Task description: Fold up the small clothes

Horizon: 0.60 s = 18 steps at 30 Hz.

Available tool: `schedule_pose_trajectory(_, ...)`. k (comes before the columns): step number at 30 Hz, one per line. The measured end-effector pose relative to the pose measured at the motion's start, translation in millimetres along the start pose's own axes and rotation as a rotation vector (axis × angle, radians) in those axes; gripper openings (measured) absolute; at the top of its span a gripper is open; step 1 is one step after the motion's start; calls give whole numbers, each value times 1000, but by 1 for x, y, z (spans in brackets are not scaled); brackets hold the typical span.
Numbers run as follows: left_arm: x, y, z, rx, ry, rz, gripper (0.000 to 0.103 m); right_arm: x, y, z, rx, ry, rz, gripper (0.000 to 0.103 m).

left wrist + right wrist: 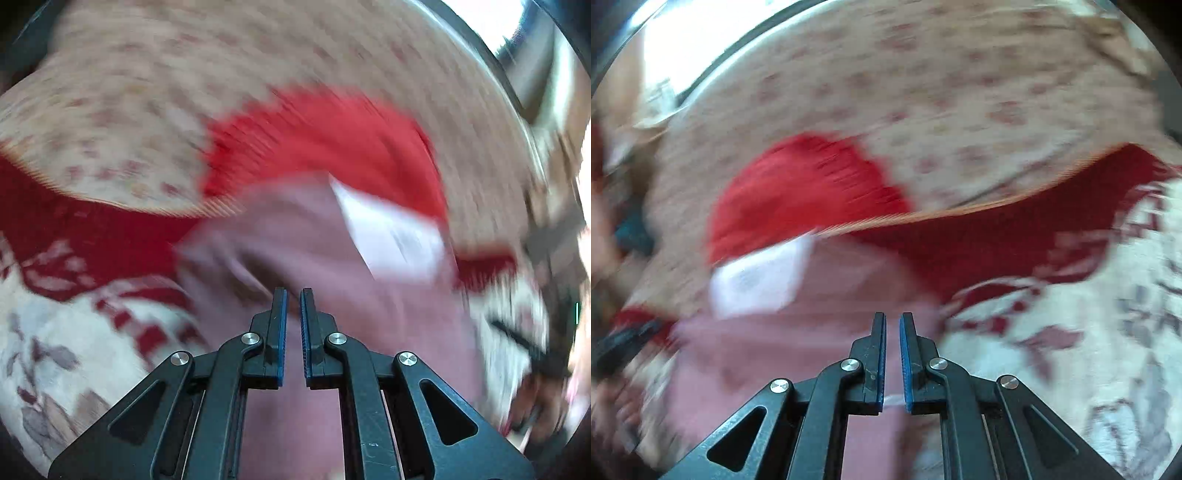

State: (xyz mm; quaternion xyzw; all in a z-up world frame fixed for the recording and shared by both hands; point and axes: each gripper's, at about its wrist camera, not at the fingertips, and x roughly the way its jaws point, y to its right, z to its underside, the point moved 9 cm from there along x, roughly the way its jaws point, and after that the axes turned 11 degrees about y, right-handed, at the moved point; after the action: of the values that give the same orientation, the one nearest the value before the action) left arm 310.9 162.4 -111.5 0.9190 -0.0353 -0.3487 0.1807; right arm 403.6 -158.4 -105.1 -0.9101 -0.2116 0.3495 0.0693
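Left wrist view is heavily smeared, yet the big surfaces read clearly: a beige cloth with small reddish motifs (122, 110) fills the far half, and a red-and-white patterned blanket with grey leaf shapes (55, 332) spreads across the near left. On the beige cloth, far of centre, lies a bright red garment (317, 136). Nearer than that is a pale pink garment (280, 236), running from mid-frame down under the left gripper (293, 295); a white label (391, 236) sits at its right edge, against the red garment. The left gripper's jaws are nearly together with a thin gap, pink cloth showing between them; whether they pinch it I cannot tell.

Right wrist view shows the same beige cloth (960, 92) far, the patterned blanket (1089, 332) near right, the red garment (798, 192) left of centre, the pink garment (798, 354) near, with its white label (757, 280) at its far left. The right gripper (893, 317) sits over the pink cloth, jaws narrowly parted; grip uncertain.
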Motion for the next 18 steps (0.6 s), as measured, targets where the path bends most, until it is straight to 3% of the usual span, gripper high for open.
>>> schedule_pose_trajectory(1, 7, 10, 14, 62, -56, -3, 4, 7, -11, 18, -44, -81, -25, 6)
schedule_pose_trajectory(3, 32, 20, 47, 165, -211, -47, 4, 19, -17, 41, -135, -166, 23, 6)
schedule_pose_trajectory(6, 48, 26, 47, 216, -222, -83, 4, 42, -14, 71, -207, -300, 74, 6)
schedule_pose_trajectory(11, 71, 28, 20, 178, -172, -86, 4, 65, -16, 53, -205, -215, 85, 6)
schedule_pose_trajectory(14, 75, 30, -17, 117, -69, -44, 4, 71, -16, 33, -159, -151, 91, 6)
schedule_pose_trajectory(18, 83, 4, -76, -14, 119, -35, 4, 80, -9, -11, -72, 12, 111, 6)
